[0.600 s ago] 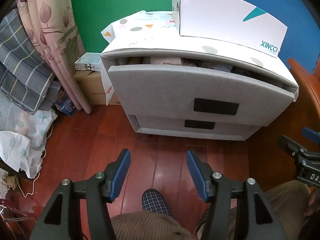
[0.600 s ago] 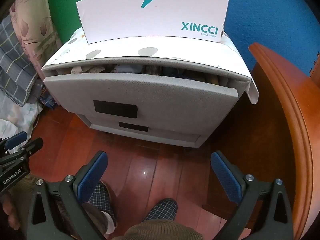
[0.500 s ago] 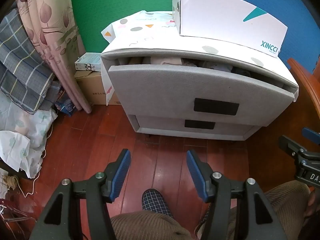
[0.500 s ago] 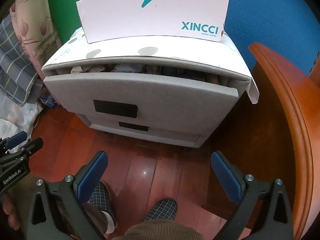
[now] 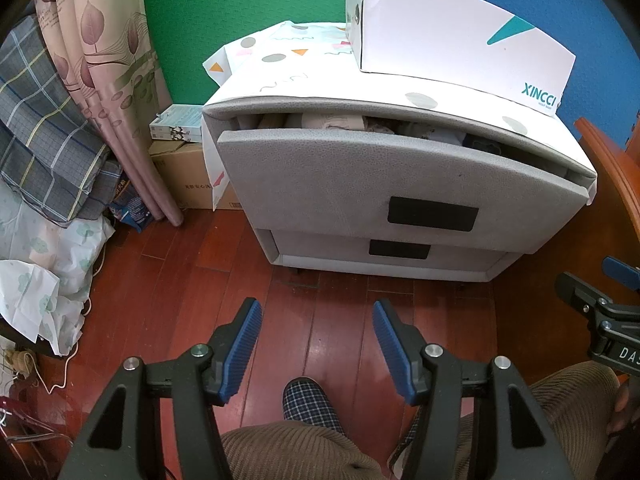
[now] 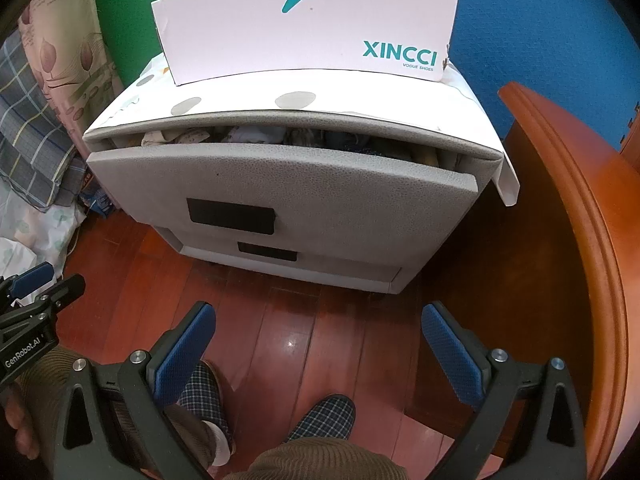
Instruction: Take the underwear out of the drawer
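Two drawers are seen in a grey cabinet (image 5: 384, 184); the top drawer (image 6: 280, 184) is pulled slightly open at 12 o'clock of both tongs. Folded underwear (image 5: 332, 122) is packed in the gap behind its front panel. Left tongs (image 5: 316, 344) are held partly open over the wooden floor (image 5: 328, 320), with nothing between the blue pads. Right tongs (image 6: 320, 348) are spread wide, also empty. A white shoe box (image 6: 304, 20) is set on the cabinet top. Plaid slippers (image 6: 320, 416) are noted at 6 o'clock, a wooden bed frame (image 6: 580, 240) at 3 o'clock.
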`<action>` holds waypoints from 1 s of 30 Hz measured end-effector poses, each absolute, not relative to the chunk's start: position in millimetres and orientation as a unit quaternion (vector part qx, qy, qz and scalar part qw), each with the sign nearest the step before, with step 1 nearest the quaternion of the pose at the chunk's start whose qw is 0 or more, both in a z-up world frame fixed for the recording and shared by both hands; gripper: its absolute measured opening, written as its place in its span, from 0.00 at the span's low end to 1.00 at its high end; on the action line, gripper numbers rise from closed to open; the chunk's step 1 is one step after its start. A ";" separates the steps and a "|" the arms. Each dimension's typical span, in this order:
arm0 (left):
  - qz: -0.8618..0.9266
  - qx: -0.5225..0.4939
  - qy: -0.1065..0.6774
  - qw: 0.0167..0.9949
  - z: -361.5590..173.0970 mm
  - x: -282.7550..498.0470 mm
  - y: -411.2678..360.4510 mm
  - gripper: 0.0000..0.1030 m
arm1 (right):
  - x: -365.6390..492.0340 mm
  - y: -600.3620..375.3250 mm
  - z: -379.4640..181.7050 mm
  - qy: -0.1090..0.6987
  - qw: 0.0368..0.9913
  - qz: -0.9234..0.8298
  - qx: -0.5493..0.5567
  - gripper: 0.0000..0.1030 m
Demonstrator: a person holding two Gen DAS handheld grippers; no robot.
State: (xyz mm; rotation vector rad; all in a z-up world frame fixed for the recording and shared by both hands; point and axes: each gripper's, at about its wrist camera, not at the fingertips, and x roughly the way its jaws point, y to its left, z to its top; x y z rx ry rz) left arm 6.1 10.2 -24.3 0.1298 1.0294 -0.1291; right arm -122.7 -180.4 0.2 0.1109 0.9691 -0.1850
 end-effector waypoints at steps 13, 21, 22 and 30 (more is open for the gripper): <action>-0.061 0.062 0.491 0.867 -24.3 6.0 10.3 0.58 | -123.1 -179.8 -0.3 0.465 0.879 -0.089 0.053 0.99; -0.061 0.062 0.491 0.867 -24.4 6.1 10.1 0.58 | -123.0 -179.5 -0.5 0.466 0.879 -0.089 0.054 0.99; -0.061 0.062 0.491 0.867 -24.3 6.1 10.3 0.58 | -123.0 -179.3 -0.9 0.466 0.879 -0.089 0.054 0.99; -0.061 0.062 0.491 0.867 -24.4 6.1 10.1 0.58 | -125.3 -176.8 -3.5 0.467 0.878 -0.087 0.057 0.99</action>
